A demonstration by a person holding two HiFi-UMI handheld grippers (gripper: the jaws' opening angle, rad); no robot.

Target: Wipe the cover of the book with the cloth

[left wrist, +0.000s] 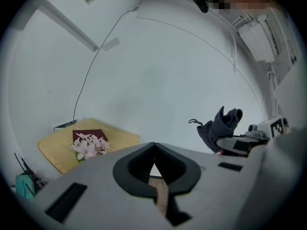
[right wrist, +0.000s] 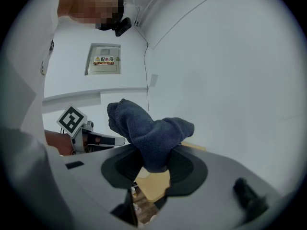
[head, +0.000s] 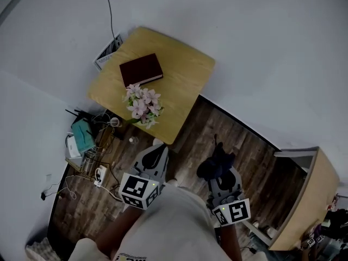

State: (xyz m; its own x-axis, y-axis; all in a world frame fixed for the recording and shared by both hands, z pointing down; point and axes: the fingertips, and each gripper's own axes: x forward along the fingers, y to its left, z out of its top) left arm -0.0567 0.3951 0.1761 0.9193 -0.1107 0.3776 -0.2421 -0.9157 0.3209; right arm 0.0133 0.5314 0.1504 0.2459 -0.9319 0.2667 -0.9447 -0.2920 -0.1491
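Observation:
A dark red book (head: 141,69) lies closed on the far part of a yellow table (head: 185,69), with a bunch of pink flowers (head: 142,105) just in front of it. Both grippers hang over the wooden floor, short of the table. My right gripper (head: 220,170) is shut on a dark blue cloth (head: 216,163), which bunches up above the jaws (right wrist: 148,131). My left gripper (head: 156,155) is shut with nothing in it. From the left gripper view, the book (left wrist: 86,136) and flowers (left wrist: 89,146) sit far off at the lower left, and the cloth (left wrist: 219,128) shows at the right.
White walls curve behind the table. A heap of cables, a teal box (head: 82,135) and a power strip (head: 100,174) clutter the floor at the left. A second wooden tabletop (head: 310,200) stands at the lower right. A printed sheet (head: 107,50) leans behind the table.

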